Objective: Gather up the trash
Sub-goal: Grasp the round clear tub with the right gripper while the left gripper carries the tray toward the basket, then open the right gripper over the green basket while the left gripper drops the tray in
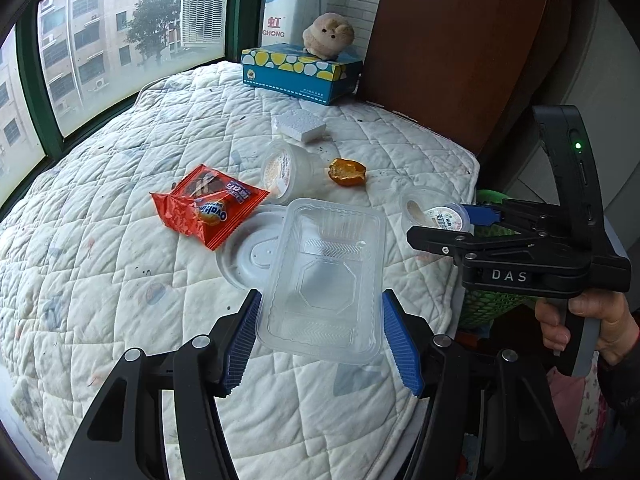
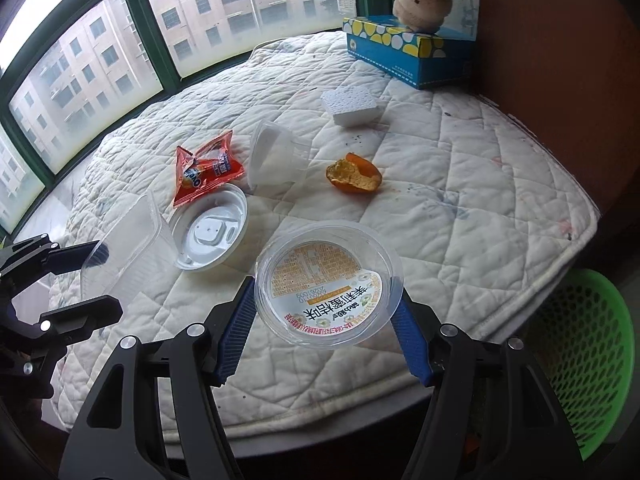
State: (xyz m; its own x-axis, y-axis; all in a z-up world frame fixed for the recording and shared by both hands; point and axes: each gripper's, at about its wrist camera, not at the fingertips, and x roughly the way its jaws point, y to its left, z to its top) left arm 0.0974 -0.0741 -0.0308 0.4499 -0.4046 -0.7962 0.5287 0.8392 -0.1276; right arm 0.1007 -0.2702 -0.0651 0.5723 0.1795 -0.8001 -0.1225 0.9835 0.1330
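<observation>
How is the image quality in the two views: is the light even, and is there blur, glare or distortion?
Left wrist view: soft daylight from the window, faint shadows, strong fisheye bending of its frame; the clear tray shows sharp. Right wrist view: the same even light, bright overexposed sky at top left, dark corners, sharp print on the round lid.

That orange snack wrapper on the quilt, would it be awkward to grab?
Probably light and floppy: the wrapper lies crumpled and creased on the quilt. Its glossy foil may be slippery and would likely crush flat rather than resist. It shouldn't roll.
</observation>
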